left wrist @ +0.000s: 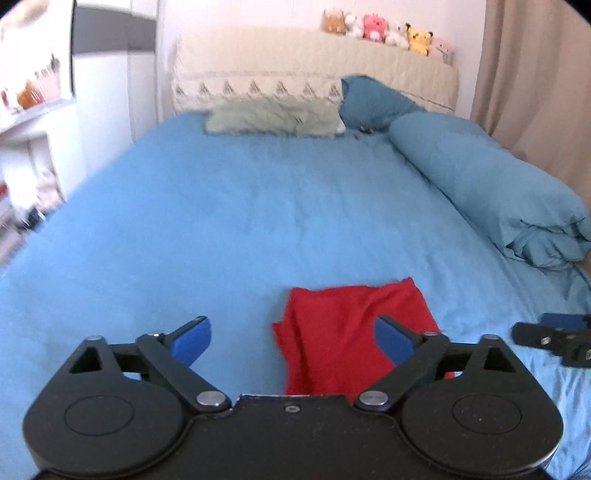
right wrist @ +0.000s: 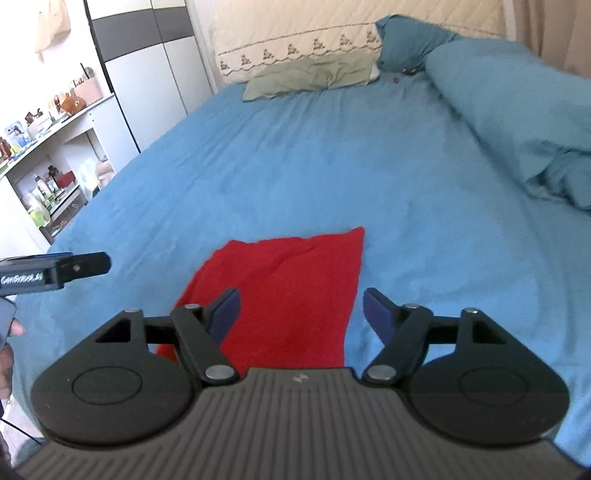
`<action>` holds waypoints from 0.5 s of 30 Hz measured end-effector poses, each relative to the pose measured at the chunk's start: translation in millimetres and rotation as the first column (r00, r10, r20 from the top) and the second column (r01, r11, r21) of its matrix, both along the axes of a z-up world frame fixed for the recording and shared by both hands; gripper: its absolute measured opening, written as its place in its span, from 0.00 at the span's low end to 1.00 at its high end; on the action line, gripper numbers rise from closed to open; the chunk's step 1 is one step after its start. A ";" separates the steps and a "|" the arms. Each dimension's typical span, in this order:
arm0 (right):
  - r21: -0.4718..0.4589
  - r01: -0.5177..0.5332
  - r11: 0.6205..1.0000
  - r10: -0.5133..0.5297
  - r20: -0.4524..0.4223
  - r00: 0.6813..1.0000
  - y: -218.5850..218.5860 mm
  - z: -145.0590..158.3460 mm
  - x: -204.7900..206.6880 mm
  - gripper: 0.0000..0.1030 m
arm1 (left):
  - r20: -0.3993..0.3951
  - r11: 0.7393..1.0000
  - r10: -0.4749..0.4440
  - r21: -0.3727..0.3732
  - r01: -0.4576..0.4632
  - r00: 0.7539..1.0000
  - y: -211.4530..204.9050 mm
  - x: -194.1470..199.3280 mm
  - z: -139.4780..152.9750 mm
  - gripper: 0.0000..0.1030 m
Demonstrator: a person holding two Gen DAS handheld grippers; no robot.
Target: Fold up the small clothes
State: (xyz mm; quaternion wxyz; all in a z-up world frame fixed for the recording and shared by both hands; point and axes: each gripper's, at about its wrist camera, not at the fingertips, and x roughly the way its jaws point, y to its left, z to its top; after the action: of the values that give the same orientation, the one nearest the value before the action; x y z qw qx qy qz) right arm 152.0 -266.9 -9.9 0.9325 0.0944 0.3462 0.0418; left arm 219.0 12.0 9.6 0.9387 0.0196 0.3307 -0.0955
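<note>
At the far left, open white shelves (right wrist: 55, 177) are seen against the wall, and these are the only containers in view. Their compartments are crowded with bottles, small boxes and jars; on the top board a pinkish woven basket (right wrist: 86, 90) is seen, with what look like brushes or pens standing in it, though its contents are too blurred to be told exactly. Beside the shelves a white and grey wardrobe (right wrist: 155, 74) is seen.

The left gripper (left wrist: 293, 338) is held above the blue bedsheet (left wrist: 221, 221) with its jaws spread wide; nothing is clamped between its blue pads (left wrist: 192, 341), although red fabric is seen behind the gap. In the right wrist view a part of a hand (right wrist: 7, 354) is visible at the left edge.

The task's thing, a red garment (right wrist: 288, 291), is laid flat on the sheet near the foot of the bed, folded into a rough rectangle with some creases, between and just ahead of the two tools.

The right gripper (right wrist: 301, 314) is likewise held wide above the garment's near edge, and nothing is gripped.

Further right, a rolled blue duvet (left wrist: 491, 188) is laid along the bed's side. At the head, a green pillow (left wrist: 273, 120), a cream quilted headboard cover (left wrist: 314, 66) and a row of plush toys (left wrist: 388, 33) are seen.
</note>
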 end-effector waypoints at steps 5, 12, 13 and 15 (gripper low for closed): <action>-0.063 0.063 0.996 -0.061 0.033 0.998 14.3 47.0 -57.2 1.00 | 0.042 0.997 0.039 0.060 -0.041 0.998 1.0 -60.2 28.2 1.00; -0.085 0.145 0.986 -0.146 0.004 0.989 22.1 70.1 -126.8 1.00 | 0.047 0.988 0.092 0.119 -0.097 0.995 -5.1 -120.3 34.4 1.00; -0.093 0.152 0.984 -0.153 0.000 0.988 23.8 71.8 -135.9 1.00 | 0.041 0.990 0.091 0.105 -0.095 0.995 -4.7 -128.1 34.1 1.00; -0.122 0.163 0.979 -0.164 -0.003 0.986 27.8 72.8 -153.2 1.00 | 0.036 0.992 0.091 0.082 -0.093 0.995 -1.9 -143.6 33.0 1.00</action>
State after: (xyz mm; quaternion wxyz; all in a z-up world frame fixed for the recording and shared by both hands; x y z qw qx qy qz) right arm -1.2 -239.1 62.8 0.9344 0.0658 0.3455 -0.0568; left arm 75.4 10.1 42.6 0.9456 0.0451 0.3200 -0.0380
